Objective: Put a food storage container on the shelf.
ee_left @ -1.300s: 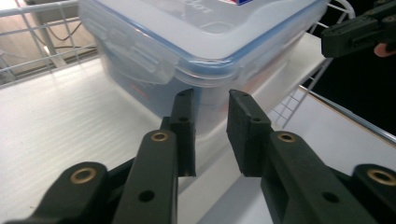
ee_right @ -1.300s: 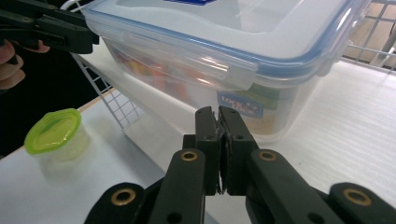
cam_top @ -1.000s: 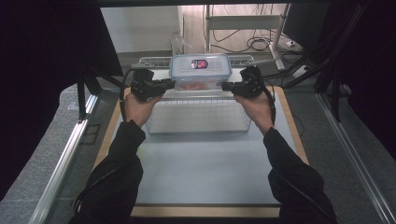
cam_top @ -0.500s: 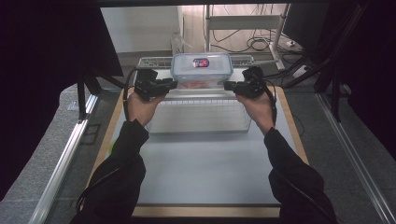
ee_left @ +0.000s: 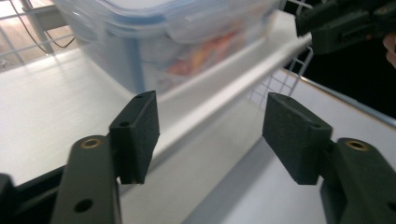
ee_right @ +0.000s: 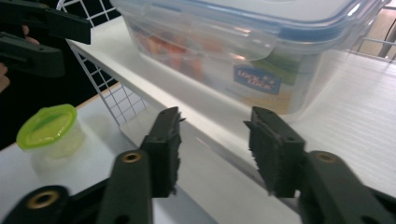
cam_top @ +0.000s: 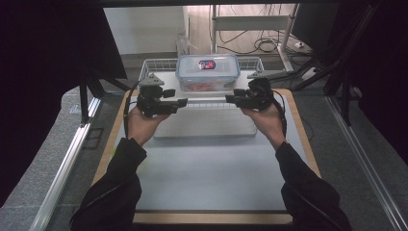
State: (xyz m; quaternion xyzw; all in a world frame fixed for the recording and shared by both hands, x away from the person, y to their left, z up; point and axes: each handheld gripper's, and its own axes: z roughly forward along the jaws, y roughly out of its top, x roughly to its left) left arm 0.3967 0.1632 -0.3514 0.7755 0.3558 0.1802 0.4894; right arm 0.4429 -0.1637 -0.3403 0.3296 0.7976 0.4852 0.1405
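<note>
High view first: the clear food container [cam_top: 208, 72] with the blue-trimmed lid sits in the upper middle of the frame, on the white shelf [cam_top: 166, 82] of a wire rack at the far end of the tabletop [cam_top: 211, 163]. Both tongs are a bit below it, one to each side. The left tongs [cam_top: 182, 101] sit left of centre and the right tongs [cam_top: 230, 99] right of centre, tips facing each other, not touching the box. Can't really judge the jaw gap from up here.

Left gripper view: the left tongs [ee_left: 210, 135] are spread wide with nothing between them, just the shelf edge running diagonally through the gap. The container [ee_left: 173, 42] fills the upper left to upper middle, a little blurry, with orange-red stuff inside. The right tongs [ee_left: 345, 23] poke in at the upper right corner.

Right gripper view: the right tongs [ee_right: 212, 144] are open to a moderate gap, empty too. The container [ee_right: 247, 46] takes up the top of the frame, blue label on its side, standing on the shelf right behind the jaws. A small cup with a green lid [ee_right: 49, 133] sits at the lower left on the tabletop, and the left tongs [ee_right: 42, 35] show at the upper left.
</note>
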